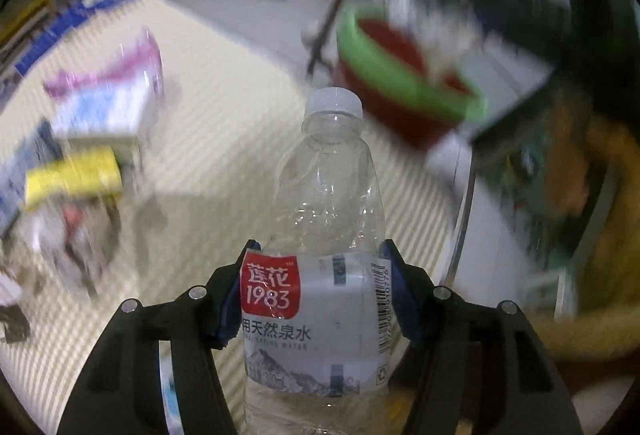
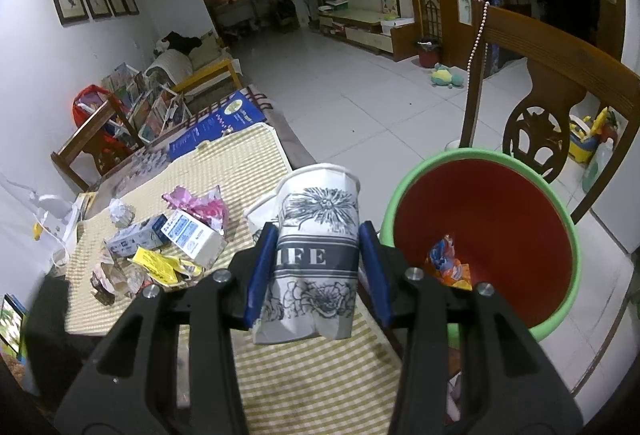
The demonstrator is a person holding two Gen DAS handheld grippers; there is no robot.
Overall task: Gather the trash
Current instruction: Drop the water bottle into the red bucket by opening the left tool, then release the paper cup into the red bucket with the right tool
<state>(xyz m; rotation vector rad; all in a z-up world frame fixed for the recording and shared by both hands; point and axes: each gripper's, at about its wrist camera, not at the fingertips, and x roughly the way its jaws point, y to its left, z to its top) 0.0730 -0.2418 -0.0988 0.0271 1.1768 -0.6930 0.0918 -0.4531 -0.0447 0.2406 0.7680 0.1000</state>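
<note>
Trash lay mostly uncollected on the table, a surface under a yellow checked mat. Going left to right in the right wrist view: crumpled paper sat near the far left edge, then a blue-and-white carton, a yellow wrapper, a white box and a pink wrapper, all heaped close together toward the left side. At the table's right edge stood a red bin with a green rim, with only one colourful wrapper showing at its bottom. By that count the job looked barely begun: one piece binned, two in hand, the heap still to clear.

In the left wrist view, the left gripper pinched a clear plastic water bottle at its label, pads against both sides, cap pointing away. It angled steeply down over the table, and the blurred background suggested it was in motion, with the bin ahead and to its right.

The right gripper clamped a crumpled paper cup printed with flowers, its blue pads pressing the sides. It tilted downward, held just left of the bin's rim and above the table's near right corner.
</note>
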